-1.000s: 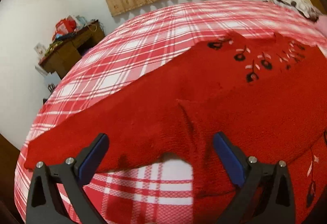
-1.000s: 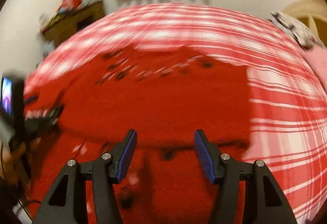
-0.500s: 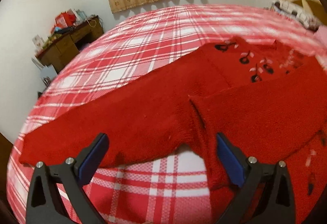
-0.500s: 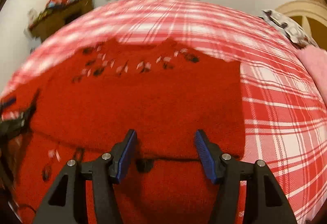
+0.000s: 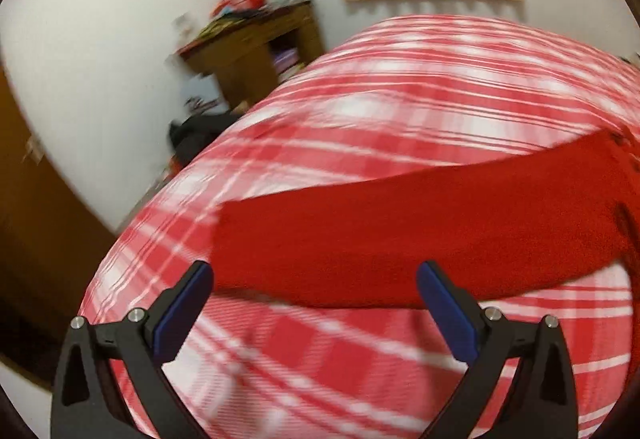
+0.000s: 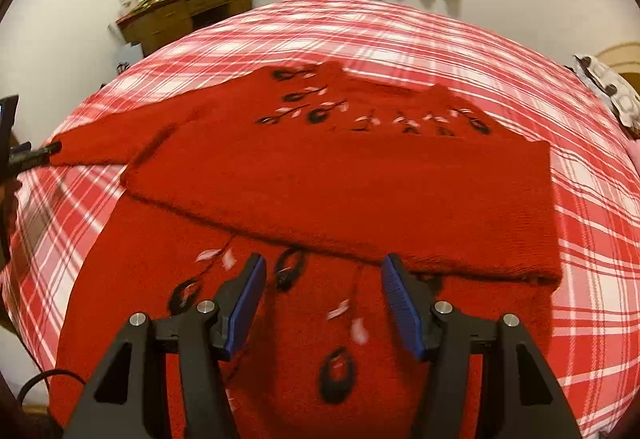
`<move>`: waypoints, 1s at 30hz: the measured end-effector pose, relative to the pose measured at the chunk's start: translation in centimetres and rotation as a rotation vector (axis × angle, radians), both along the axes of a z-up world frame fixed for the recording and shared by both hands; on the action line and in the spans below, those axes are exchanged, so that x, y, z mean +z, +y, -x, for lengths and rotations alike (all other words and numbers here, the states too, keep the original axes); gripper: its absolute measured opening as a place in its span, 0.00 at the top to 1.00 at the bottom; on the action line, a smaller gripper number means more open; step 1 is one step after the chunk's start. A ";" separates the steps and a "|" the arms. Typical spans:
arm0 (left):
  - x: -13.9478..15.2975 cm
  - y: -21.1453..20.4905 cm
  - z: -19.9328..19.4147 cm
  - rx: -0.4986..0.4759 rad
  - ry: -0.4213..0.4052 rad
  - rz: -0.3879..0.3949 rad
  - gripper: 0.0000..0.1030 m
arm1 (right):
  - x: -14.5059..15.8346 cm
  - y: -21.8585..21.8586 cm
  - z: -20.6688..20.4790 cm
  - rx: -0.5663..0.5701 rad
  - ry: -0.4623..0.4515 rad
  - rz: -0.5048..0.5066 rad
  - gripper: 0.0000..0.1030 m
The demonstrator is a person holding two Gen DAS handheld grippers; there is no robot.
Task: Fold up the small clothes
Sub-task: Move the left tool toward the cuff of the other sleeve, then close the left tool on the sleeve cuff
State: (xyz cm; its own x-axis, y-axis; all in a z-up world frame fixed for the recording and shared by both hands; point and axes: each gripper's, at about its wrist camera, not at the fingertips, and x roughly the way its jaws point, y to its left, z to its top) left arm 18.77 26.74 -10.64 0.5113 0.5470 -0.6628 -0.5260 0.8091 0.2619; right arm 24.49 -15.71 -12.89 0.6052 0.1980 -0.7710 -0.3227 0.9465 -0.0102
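I see one bed [image 6: 480,51] under a red-and-white checked sheet, and on it one fuzzy red knitted sweater [image 6: 340,175] with black leaf patterns. My right gripper [image 6: 322,303] hangs spread and empty over its folded body. My left gripper [image 5: 316,307], also spread, frames the outstretched sleeve [image 5: 400,235]; blur probably hides any contact.
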 end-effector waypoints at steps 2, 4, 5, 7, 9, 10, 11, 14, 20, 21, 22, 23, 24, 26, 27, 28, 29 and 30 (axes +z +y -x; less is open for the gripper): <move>-0.3 1.8 1.0 0.040 -0.007 0.016 0.00 | -0.2 0.4 0.4 0.012 0.003 -0.003 0.40; -0.5 3.3 1.4 0.072 -0.017 0.051 0.00 | -0.2 0.7 0.9 0.018 0.000 0.000 0.40; -0.7 4.3 1.5 0.093 -0.021 0.075 0.00 | -0.2 0.8 1.1 0.023 -0.001 0.003 0.40; -1.0 5.8 1.5 0.124 -0.035 0.124 0.00 | -0.2 1.0 1.4 0.029 -0.001 0.010 0.40; -1.1 7.0 1.6 0.162 -0.063 0.169 0.00 | -0.3 1.2 1.7 0.032 -0.005 0.015 0.40; -1.1 7.3 2.0 0.175 -0.072 0.178 0.00 | -0.4 1.4 1.9 0.035 -0.009 0.021 0.40; -1.2 7.5 2.1 0.181 -0.073 0.179 0.00 | -0.4 1.5 2.0 0.037 -0.011 0.026 0.40; -1.5 8.0 1.9 0.174 -0.079 0.205 0.01 | -0.7 1.9 2.4 0.045 -0.016 0.047 0.40; -2.5 9.7 1.2 0.189 -0.093 0.300 0.10 | -1.1 2.4 2.6 0.052 -0.015 0.049 0.40; -2.7 9.8 1.2 0.183 -0.093 0.316 0.14 | -1.2 2.5 2.7 0.054 -0.014 0.049 0.40; -2.9 9.9 1.0 0.176 -0.085 0.327 0.19 | -1.2 2.5 2.7 0.055 -0.012 0.050 0.40; -3.1 9.8 0.9 0.176 -0.073 0.322 0.20 | -1.3 2.6 2.7 0.056 -0.011 0.052 0.40; -3.0 9.6 0.9 0.167 -0.074 0.315 0.21 | -1.4 2.6 2.7 0.056 -0.011 0.053 0.40; -2.9 9.4 0.8 0.146 -0.084 0.327 0.37 | -1.6 2.6 2.6 0.055 -0.009 0.052 0.40; -2.9 9.4 0.6 0.140 -0.085 0.328 0.42 | -1.6 2.6 2.7 0.053 -0.009 0.049 0.39; -2.8 9.3 0.6 0.130 -0.087 0.328 0.57 | -1.6 2.6 2.6 0.052 -0.009 0.048 0.39; -2.7 9.3 0.4 0.117 -0.086 0.330 0.74 | -1.6 2.6 2.7 0.051 -0.009 0.045 0.39; -2.7 9.2 0.2 0.105 -0.084 0.334 0.82 | -1.6 2.7 2.7 0.050 -0.009 0.044 0.39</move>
State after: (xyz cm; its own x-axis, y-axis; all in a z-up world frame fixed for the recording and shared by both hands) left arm 18.55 35.99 -13.35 0.5237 0.3598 -0.7722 -0.6194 0.7831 -0.0552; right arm 21.81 -13.04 -14.51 0.6027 0.1942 -0.7740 -0.3694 0.9277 -0.0548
